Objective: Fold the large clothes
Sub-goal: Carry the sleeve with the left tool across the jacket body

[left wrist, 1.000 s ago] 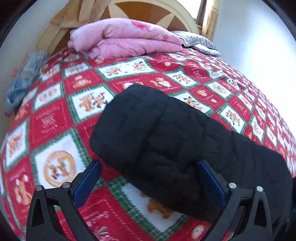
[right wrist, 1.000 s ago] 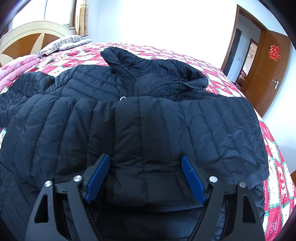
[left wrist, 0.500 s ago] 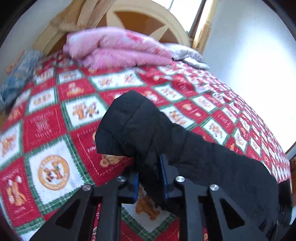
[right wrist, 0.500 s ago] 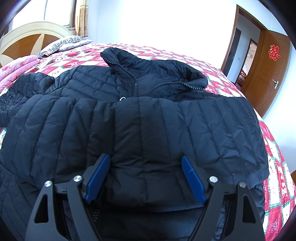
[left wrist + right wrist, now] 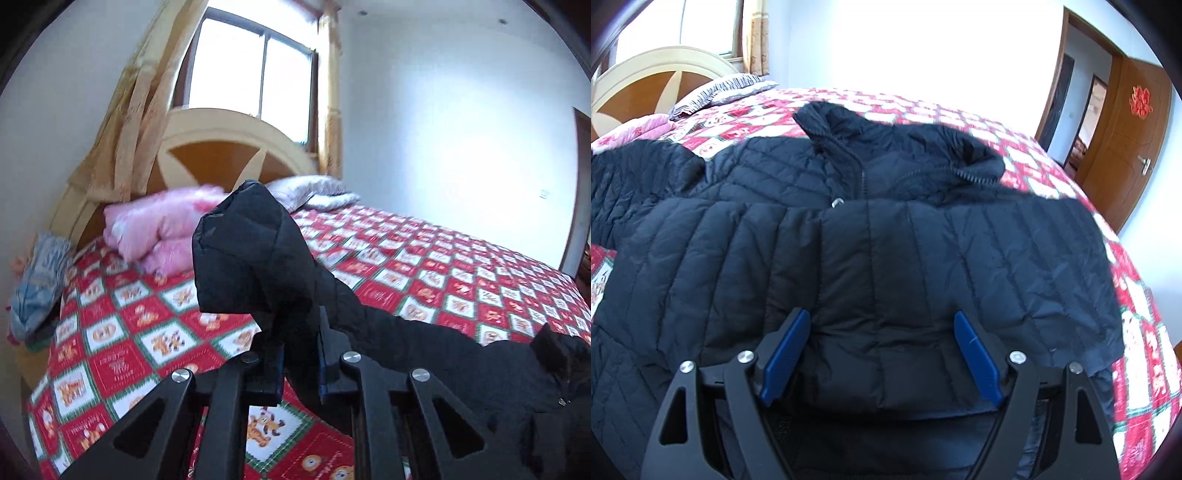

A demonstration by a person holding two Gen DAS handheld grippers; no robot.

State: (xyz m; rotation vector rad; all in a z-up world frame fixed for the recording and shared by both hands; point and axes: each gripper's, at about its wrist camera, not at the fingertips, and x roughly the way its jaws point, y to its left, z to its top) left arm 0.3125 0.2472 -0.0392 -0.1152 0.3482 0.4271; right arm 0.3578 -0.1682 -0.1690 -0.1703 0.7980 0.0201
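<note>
A black quilted jacket point(image 5: 871, 258) lies on the bed with its collar toward the far side and one sleeve folded across its chest. My left gripper point(image 5: 299, 354) is shut on the end of the other sleeve point(image 5: 251, 258), which hangs lifted above the bedspread, cuff pointing up. The rest of that sleeve trails down right to the jacket's body point(image 5: 517, 376). My right gripper point(image 5: 882, 347) stands open over the folded sleeve near the jacket's hem, its blue pads apart and not pinching fabric.
The bed carries a red, green and white patterned bedspread point(image 5: 443, 266). Folded pink quilts point(image 5: 162, 225) and a grey pillow point(image 5: 314, 192) lie by the headboard point(image 5: 221, 147). A blue-grey cloth point(image 5: 37, 280) lies at the left edge. An open wooden door point(image 5: 1123, 129) stands far right.
My left gripper closed on the sleeve end and lifted it up off the bedspread, tilting more level so the window shows. The right gripper and folded sleeve stayed put.
</note>
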